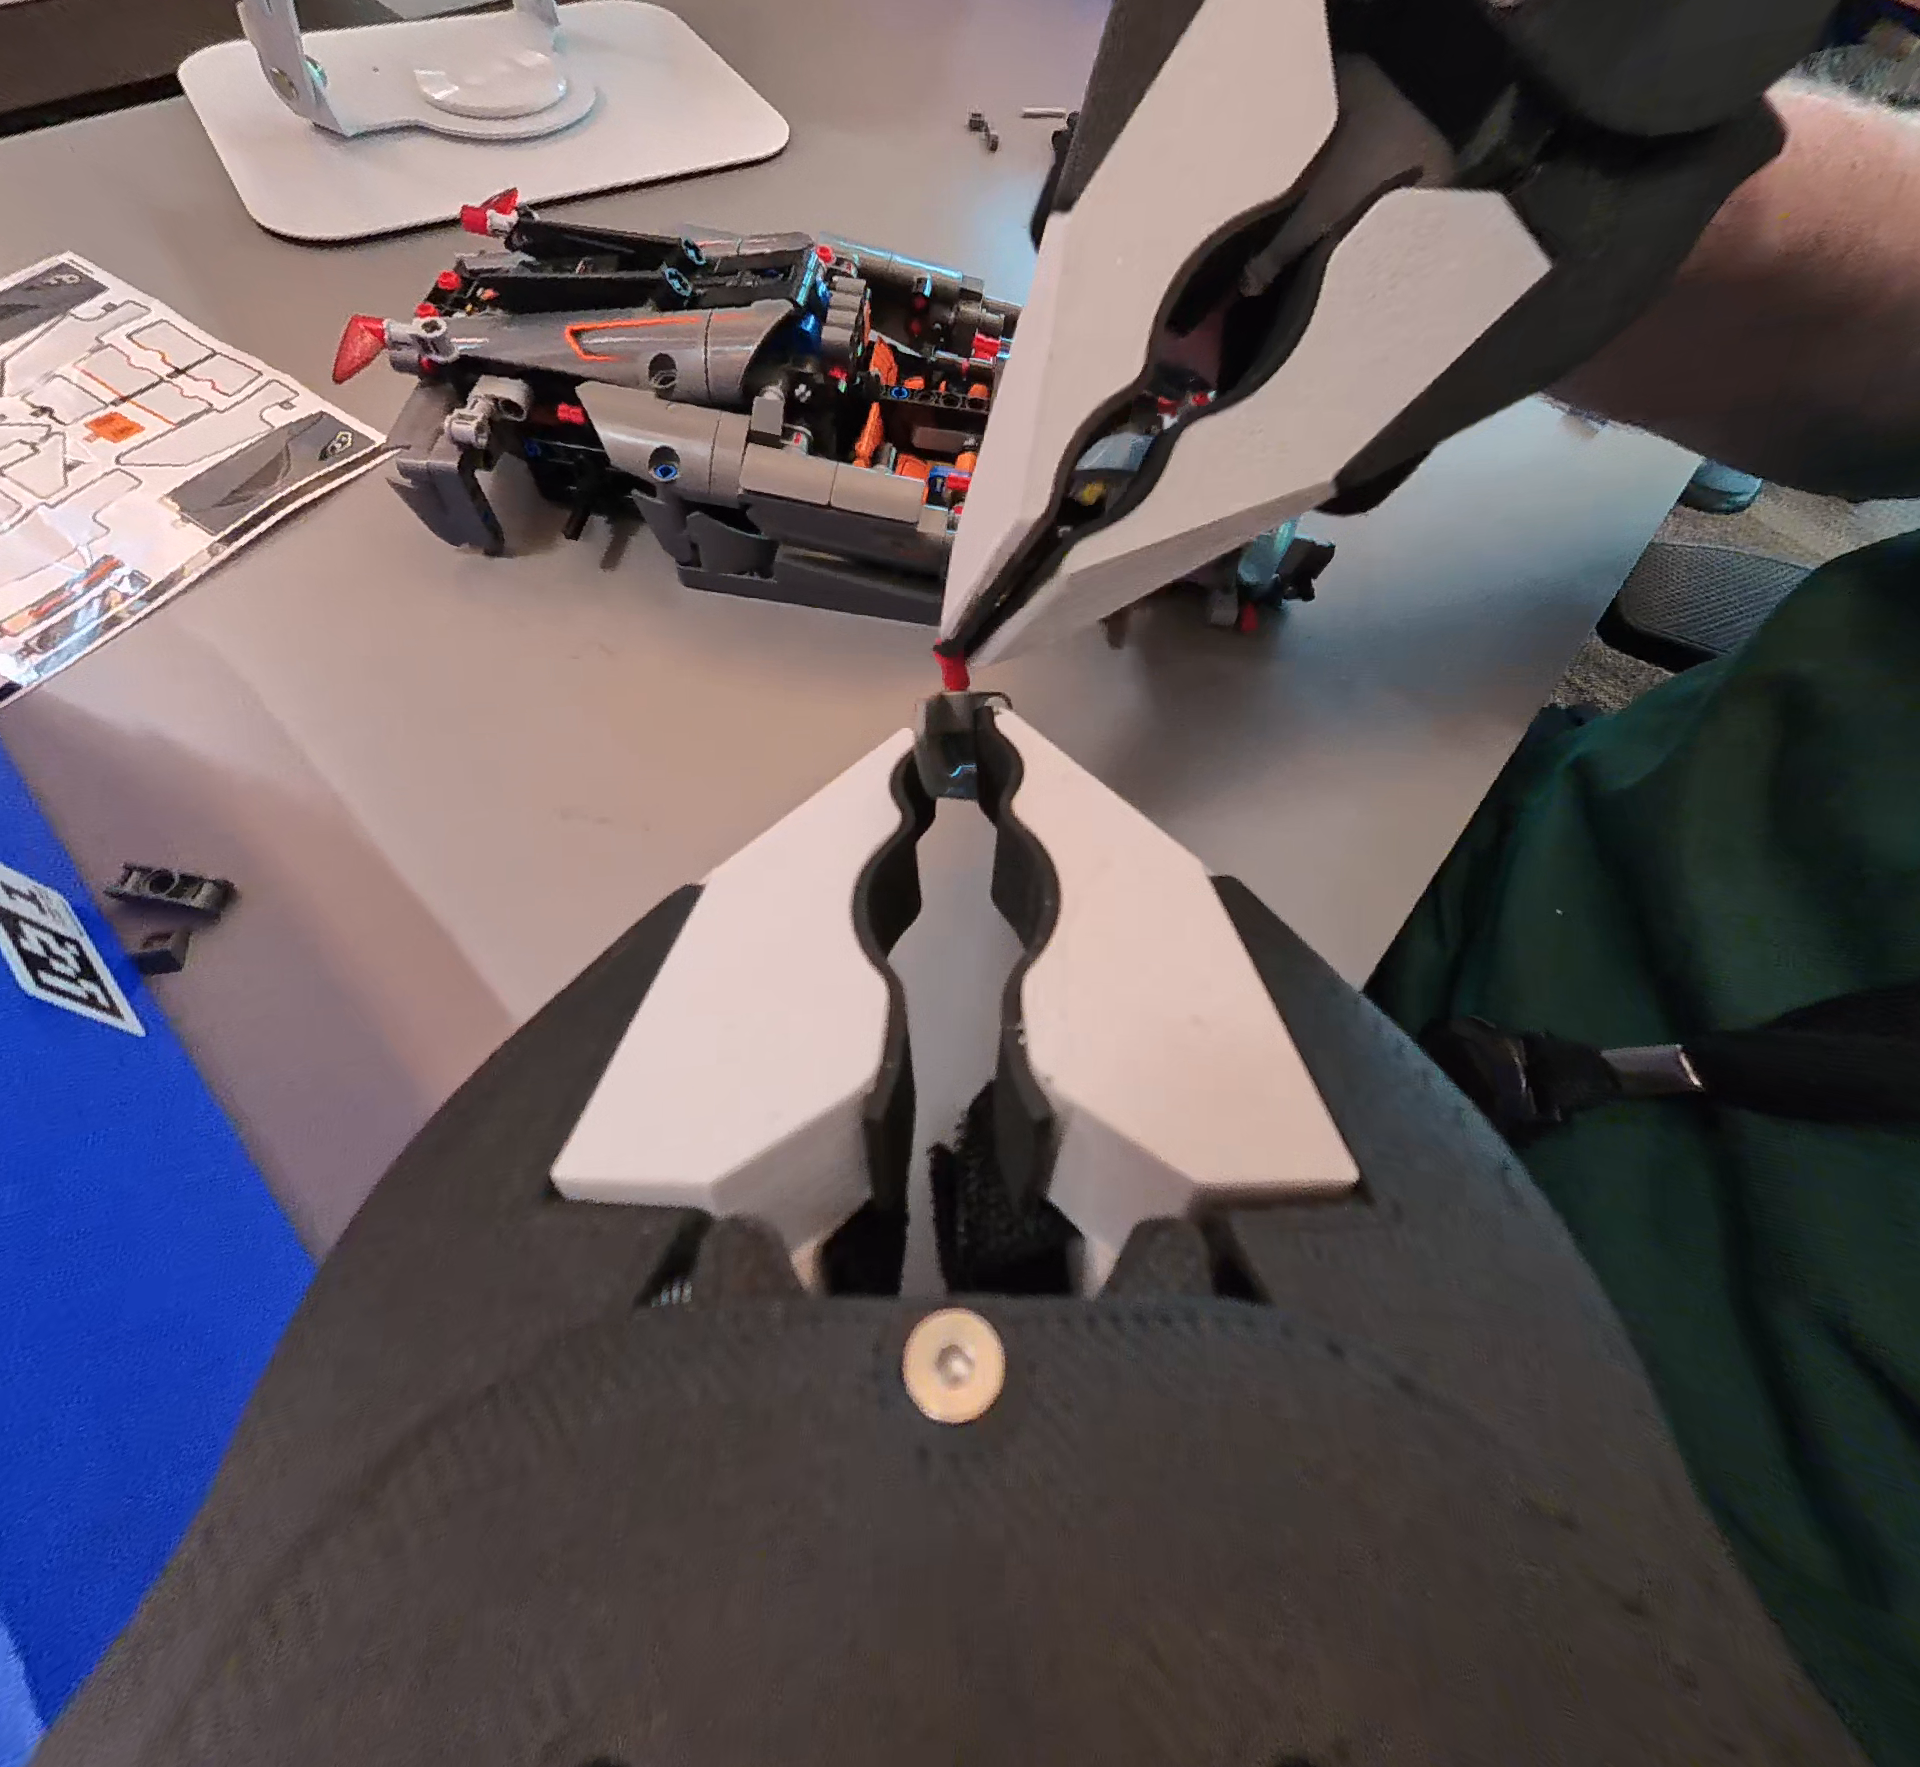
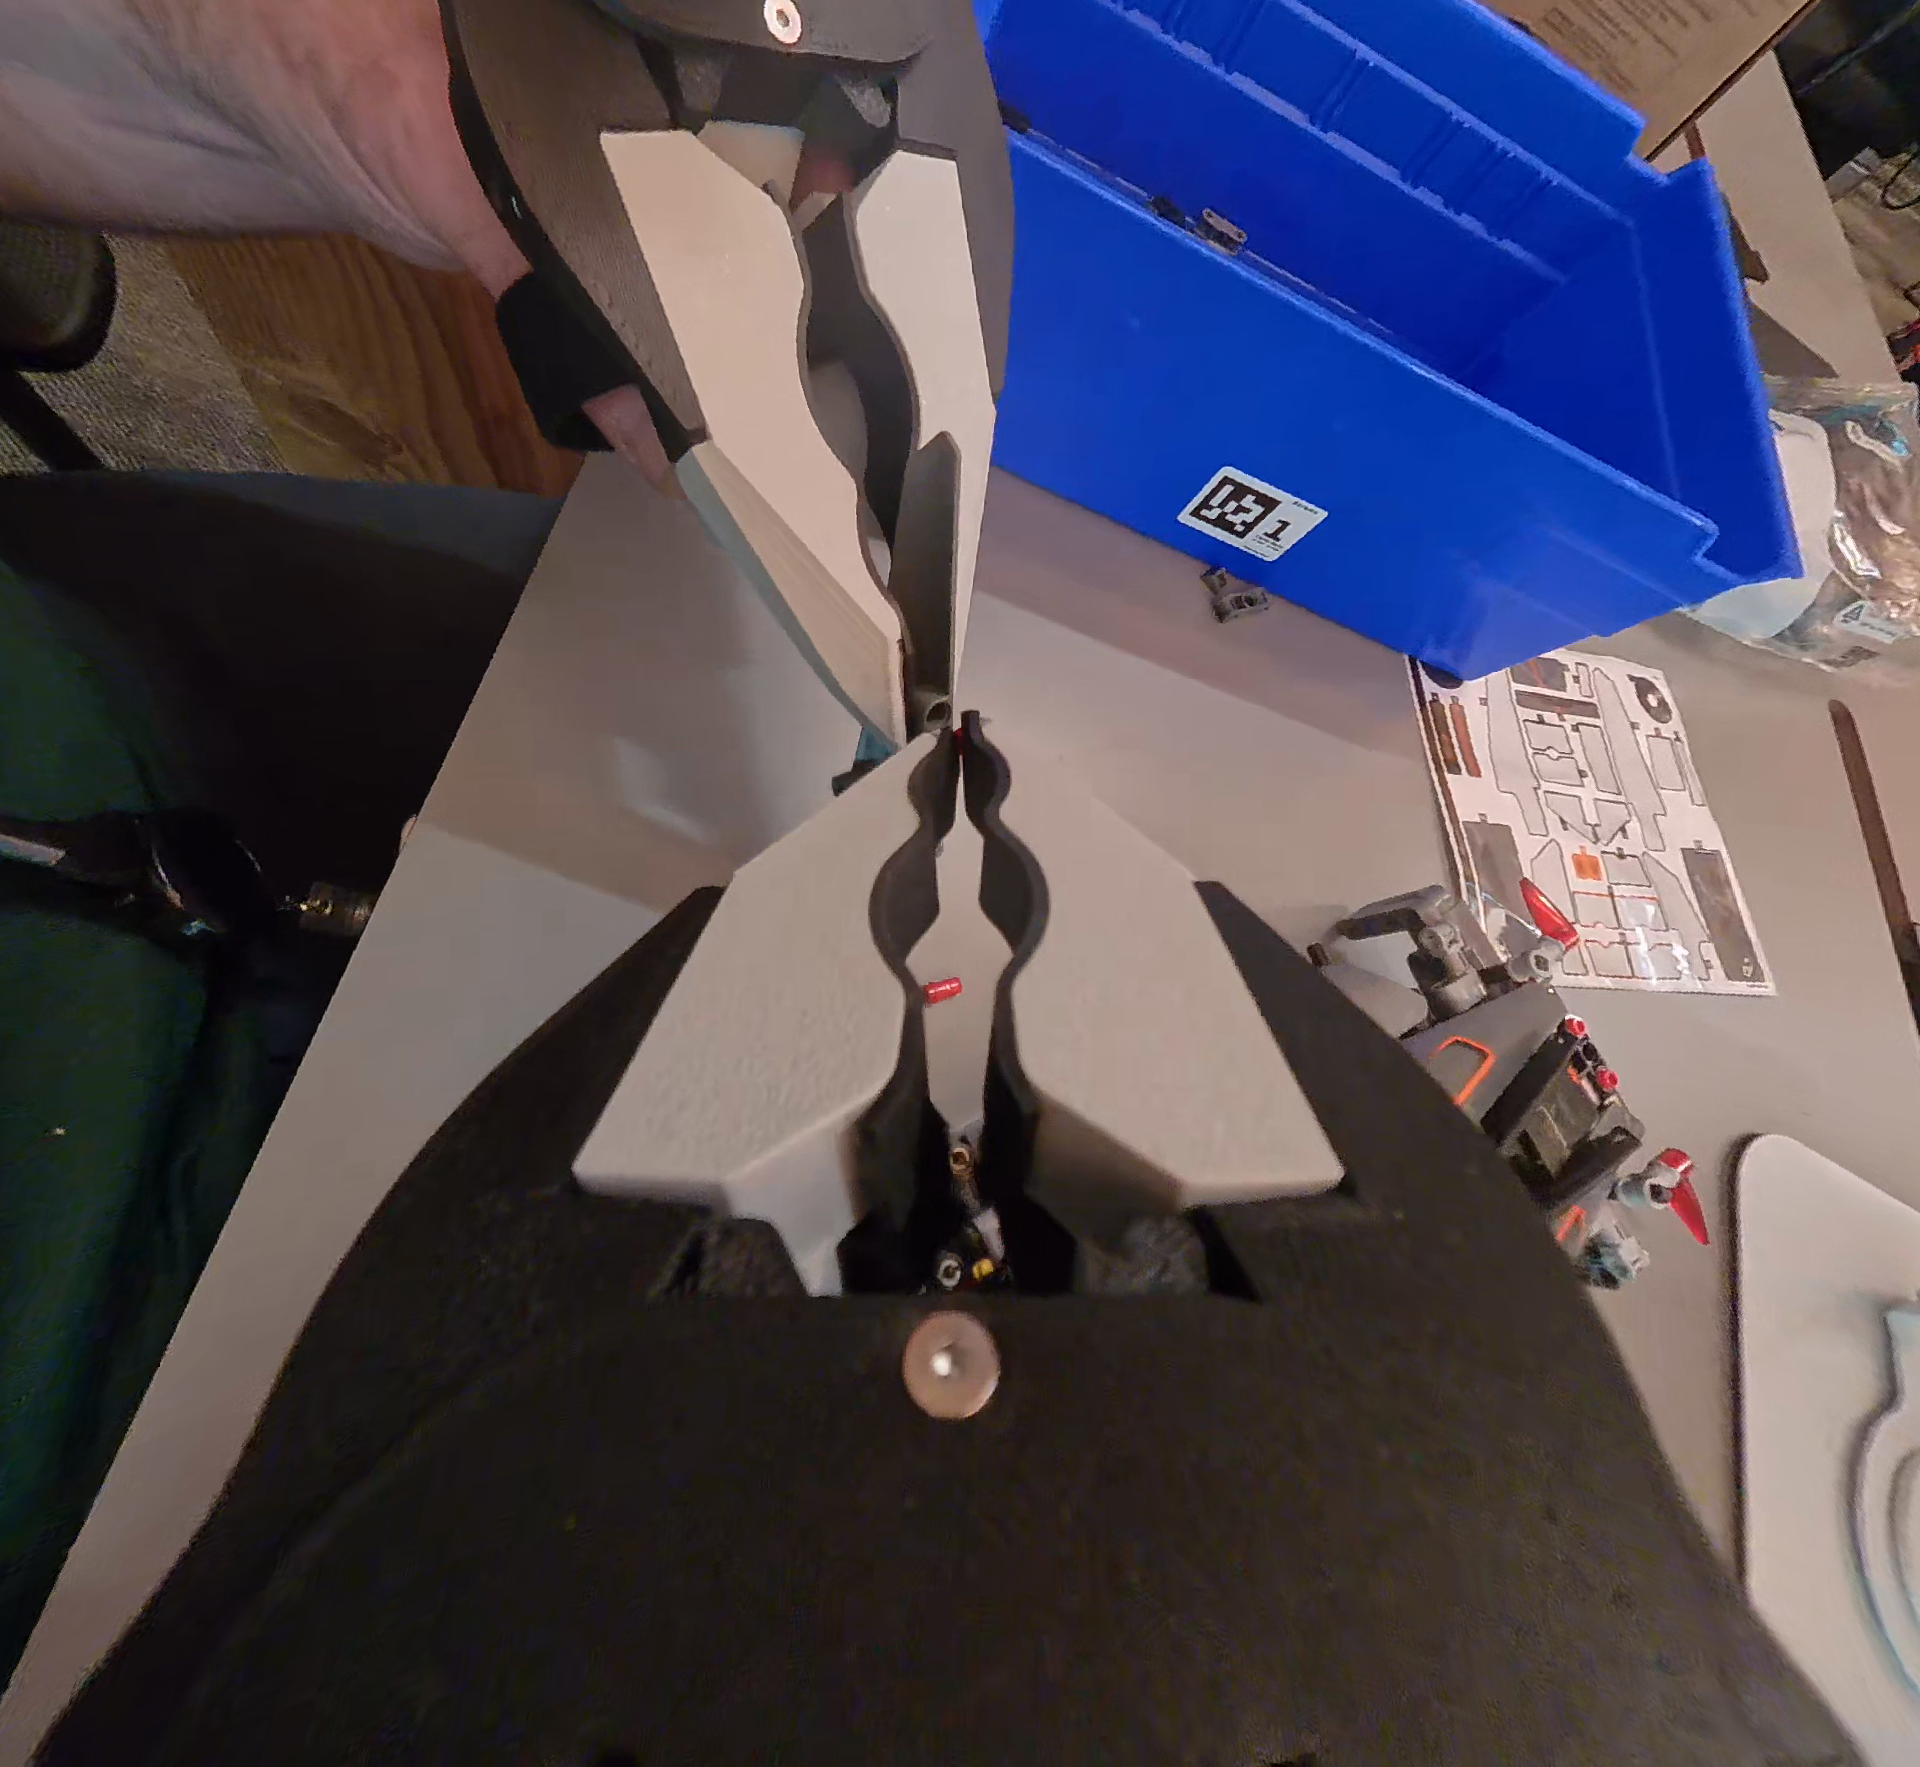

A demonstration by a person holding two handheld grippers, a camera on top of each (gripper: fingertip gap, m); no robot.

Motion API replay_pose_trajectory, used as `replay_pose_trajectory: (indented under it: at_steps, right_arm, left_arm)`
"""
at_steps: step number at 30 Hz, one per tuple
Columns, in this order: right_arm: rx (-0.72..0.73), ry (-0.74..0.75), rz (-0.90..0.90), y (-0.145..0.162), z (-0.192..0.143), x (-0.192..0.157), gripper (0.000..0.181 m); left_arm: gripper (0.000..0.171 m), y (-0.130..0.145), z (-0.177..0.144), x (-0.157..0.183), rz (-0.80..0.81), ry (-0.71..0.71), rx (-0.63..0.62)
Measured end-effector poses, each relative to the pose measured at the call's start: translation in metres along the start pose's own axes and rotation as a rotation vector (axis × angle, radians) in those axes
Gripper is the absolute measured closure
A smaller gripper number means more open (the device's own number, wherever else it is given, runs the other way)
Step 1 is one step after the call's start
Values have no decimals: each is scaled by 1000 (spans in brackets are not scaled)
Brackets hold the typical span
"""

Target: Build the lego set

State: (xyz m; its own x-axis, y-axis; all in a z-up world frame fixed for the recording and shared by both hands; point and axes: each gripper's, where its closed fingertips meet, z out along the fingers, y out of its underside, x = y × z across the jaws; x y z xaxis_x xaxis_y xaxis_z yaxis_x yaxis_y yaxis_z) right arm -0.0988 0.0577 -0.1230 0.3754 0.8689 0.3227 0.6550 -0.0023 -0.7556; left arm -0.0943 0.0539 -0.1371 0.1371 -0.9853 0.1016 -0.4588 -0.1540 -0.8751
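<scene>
I keep left gripper [image 1: 951, 730] clamping the dark connector [image 1: 948, 749], right gripper [image 1: 961, 647] pinching the red pin [image 1: 952, 670], and push it straight in.

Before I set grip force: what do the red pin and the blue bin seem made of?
Red pin: looks like hard moulded plastic, matt; too small to be sure. Blue bin: rigid moulded plastic, slightly glossy, with ribbed walls and soft highlights.

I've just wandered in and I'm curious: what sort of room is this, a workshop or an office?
Probably an office or lab desk used as a hobby bench: a grey table, a white monitor stand, a blue parts bin and a half-built lego model.
</scene>
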Motion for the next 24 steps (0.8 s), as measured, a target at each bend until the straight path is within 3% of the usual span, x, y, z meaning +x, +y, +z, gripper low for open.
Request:
replay_pose_trajectory:
  at_steps: [12, 24]
  right_arm:
    - [116, -7, 130, -12, -10, 7, 181]
    - [139, -16, 195, -9, -17, 12, 181]
  left_arm:
    - [166, -13, 1, 1, -57, 45, 93]
    - [166, -1, 5, -2, -94, 57, 96]
